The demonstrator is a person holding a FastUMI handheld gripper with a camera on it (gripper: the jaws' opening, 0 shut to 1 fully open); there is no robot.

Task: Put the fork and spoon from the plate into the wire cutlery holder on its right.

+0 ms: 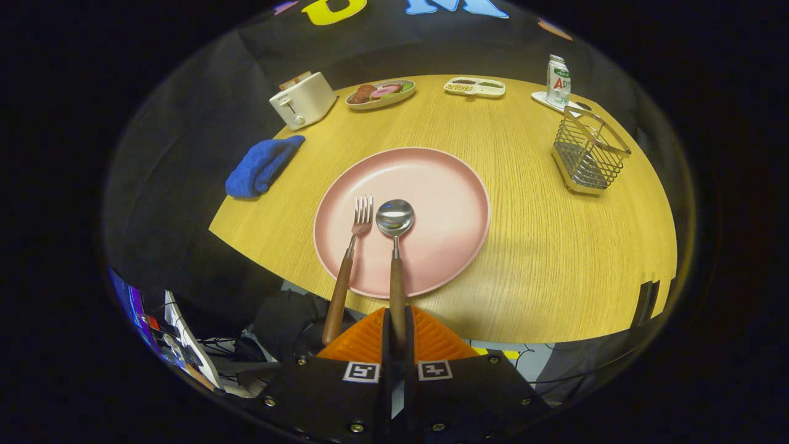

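Note:
A pink plate [444, 203] lies on the wooden table just ahead of my fingers. On it rest a fork [352, 246] and a spoon [395, 222], both with brown wooden handles that reach back over the plate's near rim. My gripper [397, 314] is shut on the end of the spoon's handle, which runs straight in between the two fingers. The fork's handle ends just left of the left finger, free of it. The wire cutlery holder [588, 151] stands upright and empty, far off to the right of the plate.
A blue cloth [262, 165] hangs over the table's left edge. At the far side stand a white toaster [302, 100], an oval dish of food [380, 94], a divided white tray [474, 86] and a drink carton [558, 80] behind the holder. Cables lie below the near edge.

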